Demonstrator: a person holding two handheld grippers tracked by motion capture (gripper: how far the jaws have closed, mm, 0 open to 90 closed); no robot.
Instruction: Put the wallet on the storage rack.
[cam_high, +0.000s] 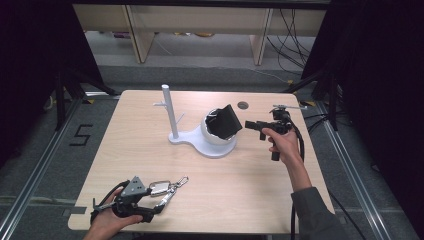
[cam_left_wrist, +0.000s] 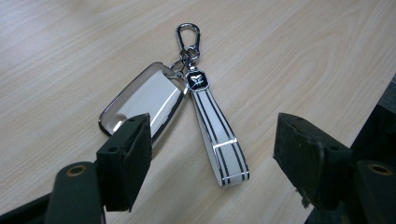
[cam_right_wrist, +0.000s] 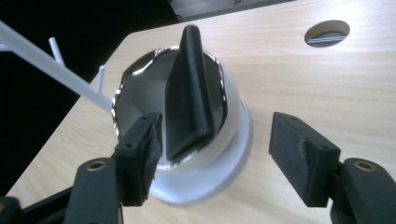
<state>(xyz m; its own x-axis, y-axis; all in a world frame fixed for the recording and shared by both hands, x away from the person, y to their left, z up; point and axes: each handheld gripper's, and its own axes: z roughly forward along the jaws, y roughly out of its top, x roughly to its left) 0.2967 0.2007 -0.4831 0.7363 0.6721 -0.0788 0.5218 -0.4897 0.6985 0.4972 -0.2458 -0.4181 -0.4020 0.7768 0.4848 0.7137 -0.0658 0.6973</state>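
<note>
so the wallet sits in the bowl behind the right gripper's wide, empty jaws, while the keys wait between the left gripper's open jaws.

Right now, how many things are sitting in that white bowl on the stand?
1: a black wallet stands on edge in the white bowl, leaning on its rim and sticking out above it. Something smaller could be hidden beneath it.
</note>
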